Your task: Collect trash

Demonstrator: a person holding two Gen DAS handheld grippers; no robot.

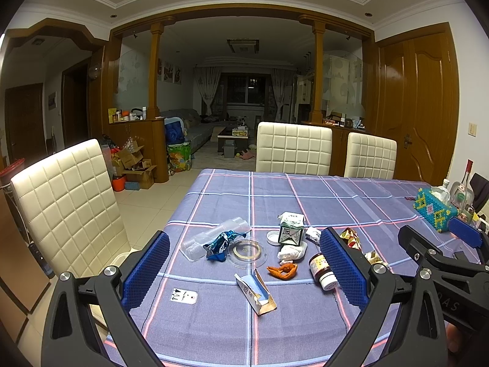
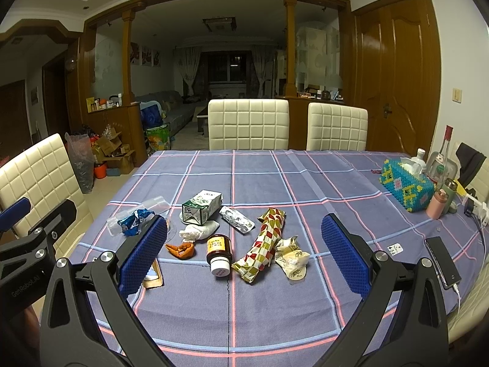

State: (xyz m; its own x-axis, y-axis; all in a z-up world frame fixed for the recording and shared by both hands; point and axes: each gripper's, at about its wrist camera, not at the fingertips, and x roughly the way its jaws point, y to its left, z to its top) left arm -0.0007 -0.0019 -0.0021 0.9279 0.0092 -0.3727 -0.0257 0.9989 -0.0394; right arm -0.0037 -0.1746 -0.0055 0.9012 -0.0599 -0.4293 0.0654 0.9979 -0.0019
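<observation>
Trash lies on the blue plaid tablecloth (image 2: 275,305): a green-white carton (image 2: 201,207), a brown pill bottle (image 2: 218,253) on its side, orange peel (image 2: 181,250), a white tissue wad (image 2: 197,232), a patterned wrapper (image 2: 266,241), a crumpled white wrapper (image 2: 293,258), a foil packet (image 2: 237,219), a blue foil wrapper (image 1: 221,241), a torn box (image 1: 256,290) and a clear lid (image 1: 247,251). My left gripper (image 1: 244,269) is open above the near trash. My right gripper (image 2: 244,253) is open above the bottle and wrappers. Both are empty.
A beaded tissue box (image 2: 406,185), bottles (image 2: 440,165), a pink flask (image 2: 437,203) and a phone (image 2: 442,261) stand along the right edge. White padded chairs (image 2: 248,124) stand at the far side and at the left (image 1: 67,205). Boxes lie on the floor at left.
</observation>
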